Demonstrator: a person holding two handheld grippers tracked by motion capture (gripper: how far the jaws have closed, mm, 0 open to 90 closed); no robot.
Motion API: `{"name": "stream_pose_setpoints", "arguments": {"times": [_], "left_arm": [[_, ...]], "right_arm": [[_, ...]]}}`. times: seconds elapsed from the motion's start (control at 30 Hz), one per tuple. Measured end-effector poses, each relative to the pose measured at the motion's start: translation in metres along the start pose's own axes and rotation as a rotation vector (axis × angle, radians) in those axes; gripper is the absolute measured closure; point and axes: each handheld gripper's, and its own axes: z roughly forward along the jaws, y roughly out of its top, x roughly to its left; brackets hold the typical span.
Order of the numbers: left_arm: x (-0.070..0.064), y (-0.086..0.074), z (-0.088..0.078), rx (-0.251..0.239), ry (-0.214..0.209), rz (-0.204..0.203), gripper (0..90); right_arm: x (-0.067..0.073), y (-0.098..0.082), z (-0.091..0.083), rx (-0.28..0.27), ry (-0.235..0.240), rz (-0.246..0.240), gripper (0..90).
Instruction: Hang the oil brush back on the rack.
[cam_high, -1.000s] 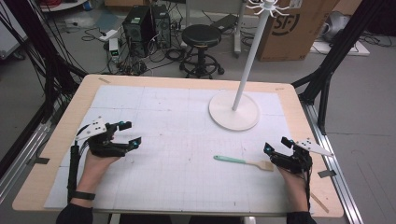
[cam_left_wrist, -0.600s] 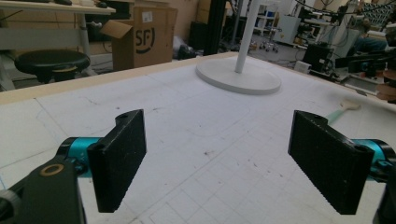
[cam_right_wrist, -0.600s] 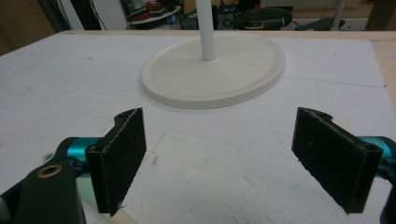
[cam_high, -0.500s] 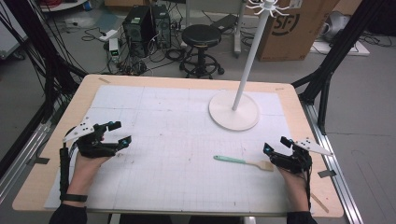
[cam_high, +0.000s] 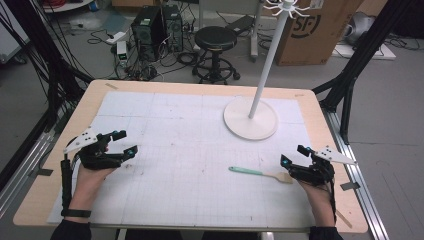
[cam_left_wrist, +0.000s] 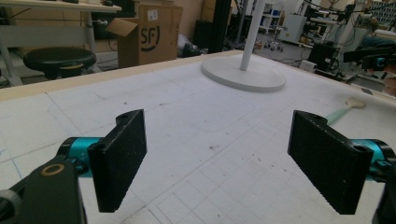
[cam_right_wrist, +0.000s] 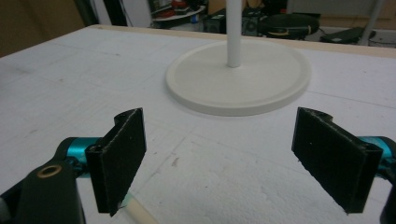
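Note:
A spatula (cam_high: 257, 173) with a teal handle and a pale wooden end lies flat on the white gridded mat (cam_high: 190, 130), right of the middle. My right gripper (cam_high: 293, 154) rests just right of its wooden end, jaws wide open with nothing between them. In the right gripper view the pale end (cam_right_wrist: 138, 213) shows by the bottom of the left jaw of that gripper (cam_right_wrist: 224, 158). My left gripper (cam_high: 126, 141) is at the mat's left side, open and empty. In the left gripper view (cam_left_wrist: 222, 158) the spatula (cam_left_wrist: 346, 107) lies far off to the right.
A white stand with a round base (cam_high: 250, 118) and a tall pole (cam_high: 270, 55) is at the back right of the mat; the base (cam_right_wrist: 238, 77) is straight ahead of the right gripper. The wooden table edge (cam_high: 200, 86) runs behind. A stool (cam_high: 216, 39) and boxes sit on the floor beyond.
My left gripper has shifted a little to the left, still open. The right gripper and the spatula have not moved.

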Motion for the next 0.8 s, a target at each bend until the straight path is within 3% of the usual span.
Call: {"name": "stream_pose_setpoints", "arguments": {"times": [0.27,0.53,0.8], "left_arm": [[0.001,0.000,-0.001,-0.003,-0.004,-0.011,20.2],[0.001,0.000,-0.002,0.007,-0.010,-0.015,20.2],[0.000,-0.001,-0.001,0.018,-0.009,-0.017,20.2]], "right_arm": [[0.006,0.002,0.011,0.060,0.112,-0.080,18.0],[0.010,-0.002,0.021,0.165,0.268,-0.172,31.7],[0.013,-0.009,0.035,0.280,0.344,-0.239,42.9]]}}
